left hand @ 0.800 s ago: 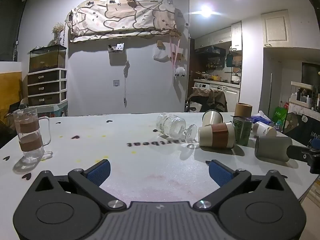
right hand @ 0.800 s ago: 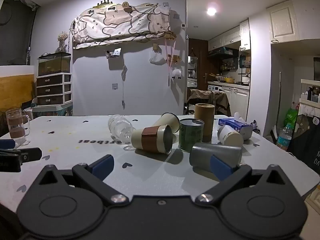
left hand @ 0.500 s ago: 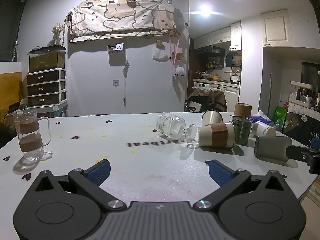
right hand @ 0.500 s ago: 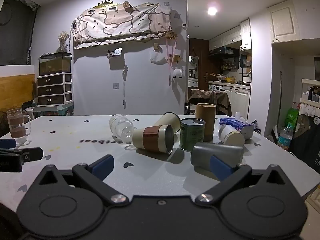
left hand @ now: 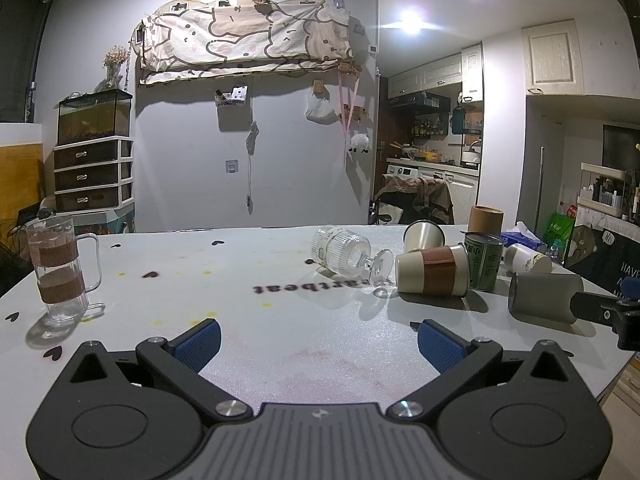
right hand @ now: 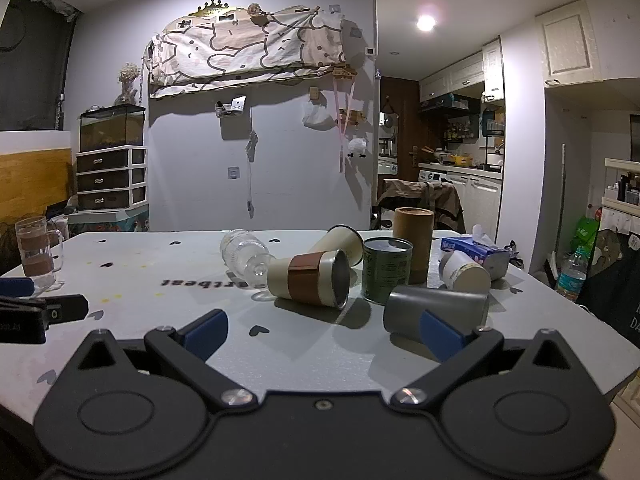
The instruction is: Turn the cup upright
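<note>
A beige cup with a brown sleeve lies on its side on the white table, mouth toward me; it also shows in the left wrist view. A grey cup lies on its side just ahead of my right gripper's right finger; it also shows in the left wrist view. A clear glass goblet and a second beige cup lie tipped over behind. My right gripper is open and empty. My left gripper is open and empty above bare table.
A green tin and a brown cardboard tube stand upright behind the cups. A white cup lies by a tissue box. A glass mug stands at the far left. The table edge runs close on the right.
My right gripper has edged slightly forward toward the cups. The left gripper and the objects have not moved.
</note>
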`<state>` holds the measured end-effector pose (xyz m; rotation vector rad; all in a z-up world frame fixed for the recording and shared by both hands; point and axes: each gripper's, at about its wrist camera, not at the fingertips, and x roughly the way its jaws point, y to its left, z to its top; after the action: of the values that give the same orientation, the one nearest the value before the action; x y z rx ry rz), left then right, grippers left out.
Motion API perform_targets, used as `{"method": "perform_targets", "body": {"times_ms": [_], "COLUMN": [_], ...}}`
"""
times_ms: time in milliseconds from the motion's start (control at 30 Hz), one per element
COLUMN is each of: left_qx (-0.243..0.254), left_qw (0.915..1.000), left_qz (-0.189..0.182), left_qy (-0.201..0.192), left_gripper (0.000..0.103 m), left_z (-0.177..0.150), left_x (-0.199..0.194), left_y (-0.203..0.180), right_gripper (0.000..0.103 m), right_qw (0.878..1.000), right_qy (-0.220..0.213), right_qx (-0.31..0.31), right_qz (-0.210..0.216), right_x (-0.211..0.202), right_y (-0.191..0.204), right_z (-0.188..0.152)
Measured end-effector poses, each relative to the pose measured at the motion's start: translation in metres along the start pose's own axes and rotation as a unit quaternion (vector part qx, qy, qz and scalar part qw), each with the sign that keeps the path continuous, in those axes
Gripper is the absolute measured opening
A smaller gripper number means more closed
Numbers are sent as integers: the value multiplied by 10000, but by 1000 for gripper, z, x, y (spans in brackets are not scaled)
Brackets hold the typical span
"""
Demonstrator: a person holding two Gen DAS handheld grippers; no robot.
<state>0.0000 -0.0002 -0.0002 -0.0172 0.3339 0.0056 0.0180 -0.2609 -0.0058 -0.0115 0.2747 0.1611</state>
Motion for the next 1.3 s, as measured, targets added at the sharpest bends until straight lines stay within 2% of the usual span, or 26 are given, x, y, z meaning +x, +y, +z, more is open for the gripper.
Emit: {"method": "perform_targets", "body": {"times_ms": [1300], "left_qx": [-10], "left_qw": [10000], "left_qz": [-3], "left_qy": [-17], "left_gripper": [103], "left_z": [0], "left_x": [0], "left_y": [0], "right_gripper": [103], "right_qw": [10000], "right_qy": [13], "right_qx": [1], "right_qz": [-3], "right_x": [-4], "right_y": [11], "right_z": [-4]}}
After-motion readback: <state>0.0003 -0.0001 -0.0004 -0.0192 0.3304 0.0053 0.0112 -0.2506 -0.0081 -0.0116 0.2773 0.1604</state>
